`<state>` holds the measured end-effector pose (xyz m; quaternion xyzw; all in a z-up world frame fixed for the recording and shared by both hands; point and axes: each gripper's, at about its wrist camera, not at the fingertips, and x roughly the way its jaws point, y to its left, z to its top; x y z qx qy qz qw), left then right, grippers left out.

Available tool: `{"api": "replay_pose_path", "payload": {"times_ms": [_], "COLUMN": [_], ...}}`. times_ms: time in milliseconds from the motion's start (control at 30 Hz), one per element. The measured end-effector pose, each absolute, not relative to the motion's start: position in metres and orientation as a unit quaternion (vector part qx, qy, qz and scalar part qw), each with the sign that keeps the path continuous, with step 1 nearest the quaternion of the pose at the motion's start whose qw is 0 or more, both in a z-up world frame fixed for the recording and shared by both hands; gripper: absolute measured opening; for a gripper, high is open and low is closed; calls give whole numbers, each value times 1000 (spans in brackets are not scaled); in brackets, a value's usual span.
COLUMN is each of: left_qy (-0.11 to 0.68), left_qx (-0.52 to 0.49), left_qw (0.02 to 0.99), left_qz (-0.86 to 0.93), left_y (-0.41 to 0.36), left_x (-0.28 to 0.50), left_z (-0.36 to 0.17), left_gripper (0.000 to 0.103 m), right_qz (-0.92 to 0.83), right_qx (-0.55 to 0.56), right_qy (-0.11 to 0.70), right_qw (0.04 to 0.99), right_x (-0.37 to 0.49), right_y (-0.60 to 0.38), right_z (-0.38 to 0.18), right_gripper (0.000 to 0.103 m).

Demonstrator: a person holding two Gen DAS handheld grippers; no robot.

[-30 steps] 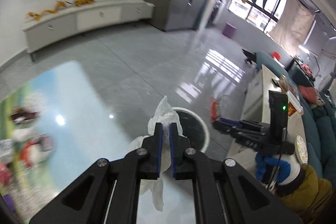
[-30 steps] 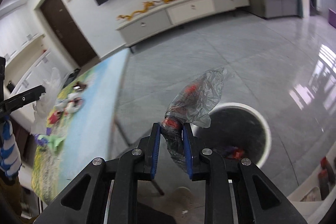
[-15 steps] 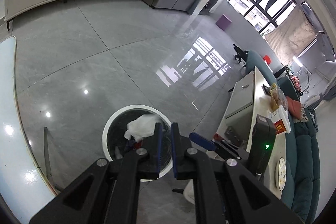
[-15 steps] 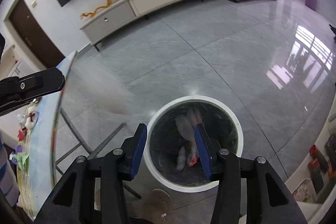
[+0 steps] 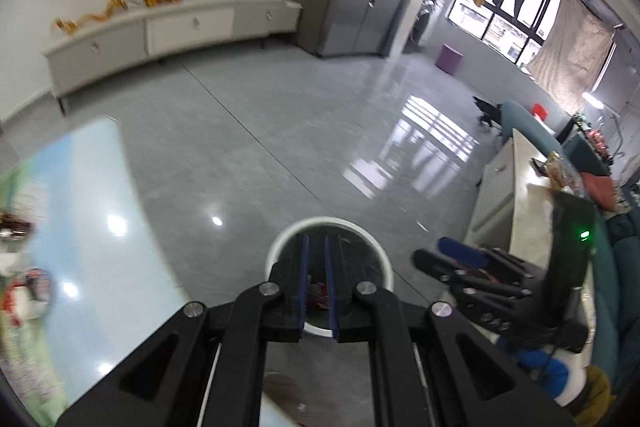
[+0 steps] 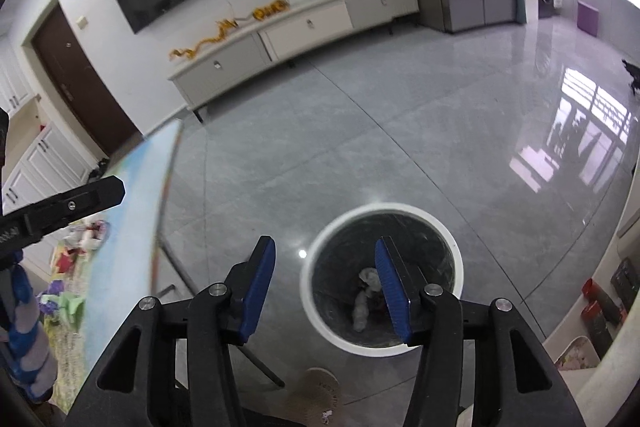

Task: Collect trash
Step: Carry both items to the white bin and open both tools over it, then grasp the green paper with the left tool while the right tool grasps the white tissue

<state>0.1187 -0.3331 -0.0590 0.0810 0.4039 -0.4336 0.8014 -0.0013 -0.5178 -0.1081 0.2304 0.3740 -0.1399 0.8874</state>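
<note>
Over the grey tiled floor, just off the edge of the counter with the blue-and-green printed cover, you hold both tools above the round white-rimmed trash bin with a dark liner.

Your right hand-held gripper has its blue-padded fingers spread wide, with nothing between them. Between and behind them, at the bottom of the bin, lies crumpled white trash with a bit of red beside it.

Your left hand-held gripper has its blue pads drawn close, with only a narrow slot between them, and nothing is clamped there. Through that slot, a red scrap shows inside the same bin, whose rim sits right behind the fingertips. From this view, your right tool appears at the right, near the bin and in front of a pale sideboard.

On the counter, well back from the edge nearest the bin, more bits of litter remain: red and white pieces in the left view, and red, white and purple scraps in the right view. They are too blurred to identify.
</note>
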Motion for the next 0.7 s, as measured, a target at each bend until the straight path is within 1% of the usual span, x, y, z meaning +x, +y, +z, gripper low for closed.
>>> {"api": "replay_pose_path", "payload": {"times_ms": [167, 200, 267, 300, 333, 467, 700], "left_qy": [360, 354, 335, 324, 315, 275, 240], "left_qx": [100, 102, 109, 108, 106, 122, 122], "left_qw": [833, 837, 850, 858, 863, 888, 913], "left_qz": [-408, -404, -392, -385, -380, -347, -307], "left_y": [-292, -287, -268, -258, -251, -218, -168], "left_x": [95, 91, 80, 74, 71, 53, 39], "left_z": [-40, -37, -31, -29, -27, -14, -2], "left_gripper": [9, 11, 34, 55, 59, 59, 59], "right_qz": [-125, -122, -117, -115, -113, -104, -84], "right_qx": [208, 203, 195, 192, 189, 179, 162], "right_qy": [352, 348, 341, 338, 334, 322, 312], "right_qw": [904, 907, 912, 914, 917, 924, 933], "right_x": [-12, -14, -18, -21, -23, -30, -31], "right_y": [-488, -482, -472, -467, -462, -443, -412], "right_z": [-77, -71, -60, -56, -51, -34, -14], "right_gripper": [52, 53, 53, 54, 54, 54, 56]}}
